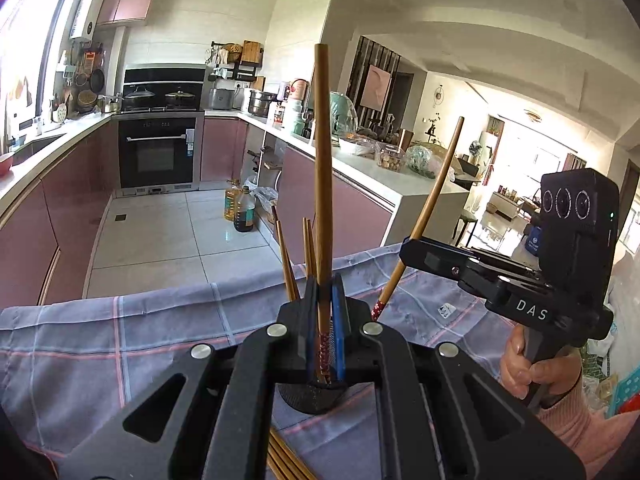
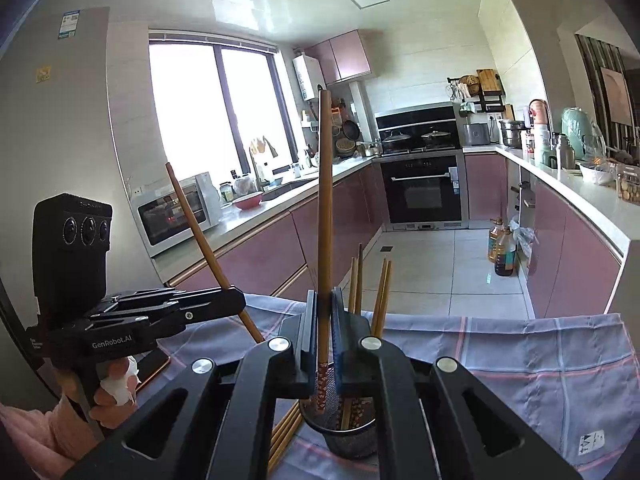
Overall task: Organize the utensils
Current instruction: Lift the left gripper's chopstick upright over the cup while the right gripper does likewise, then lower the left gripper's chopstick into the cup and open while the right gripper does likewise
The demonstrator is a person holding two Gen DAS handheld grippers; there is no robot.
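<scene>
My left gripper (image 1: 324, 282) is shut on a brown chopstick (image 1: 322, 168) that stands almost upright, its red patterned end down between the jaws. Under it sits a black mesh holder (image 1: 316, 400) with several chopsticks (image 1: 289, 258) standing in it. My right gripper (image 2: 324, 298) is likewise shut on an upright chopstick (image 2: 325, 208) over the same mesh holder (image 2: 348, 436). Each gripper also appears in the other's view: the right gripper (image 1: 410, 246) with its slanted chopstick (image 1: 438, 196), and the left gripper (image 2: 238, 300) with its chopstick (image 2: 200, 232). Loose chopsticks (image 2: 286, 432) lie on the cloth beside the holder.
A grey-blue plaid cloth (image 1: 160, 340) covers the table, whose far edge drops to the tiled kitchen floor (image 1: 160, 240). Pink cabinets, an oven (image 2: 424, 188) and cluttered counters ring the room. Oil bottles (image 1: 240, 212) stand on the floor. A hand (image 1: 524, 368) holds each gripper's handle.
</scene>
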